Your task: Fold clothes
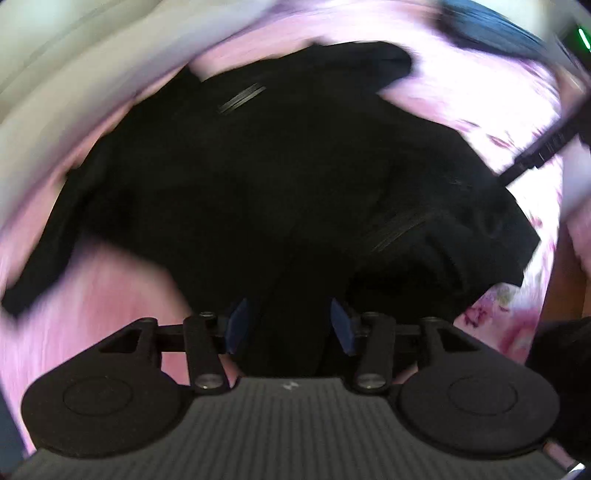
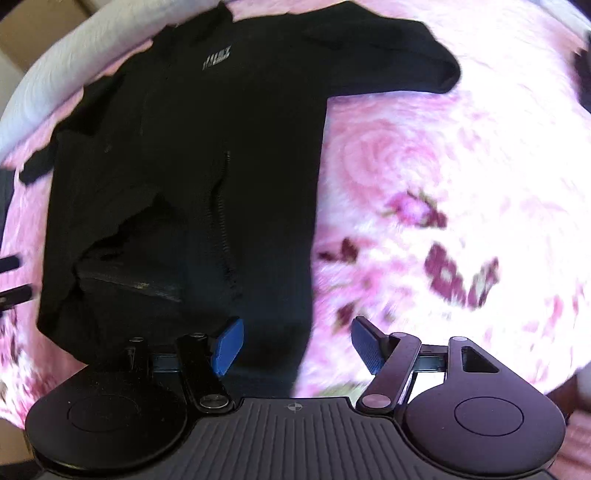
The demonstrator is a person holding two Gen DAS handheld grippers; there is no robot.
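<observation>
A black zip-up top (image 2: 192,155) with a small grey chest logo (image 2: 217,61) lies spread on a pink floral bedcover (image 2: 424,177). Its sleeves stretch out to both sides. In the left wrist view the same top (image 1: 258,177) fills the middle, blurred by motion. My left gripper (image 1: 290,325) is open, with black cloth lying between its blue pads (image 1: 238,321). My right gripper (image 2: 295,347) is open over the top's lower right hem, its left pad (image 2: 229,343) above the cloth and its right pad (image 2: 367,345) above the bedcover.
A white quilted pillow or blanket (image 2: 55,77) lies along the far left edge of the bed. The other gripper's black finger (image 1: 543,147) reaches in at the right of the left wrist view. A dark object (image 1: 491,26) sits at the top right.
</observation>
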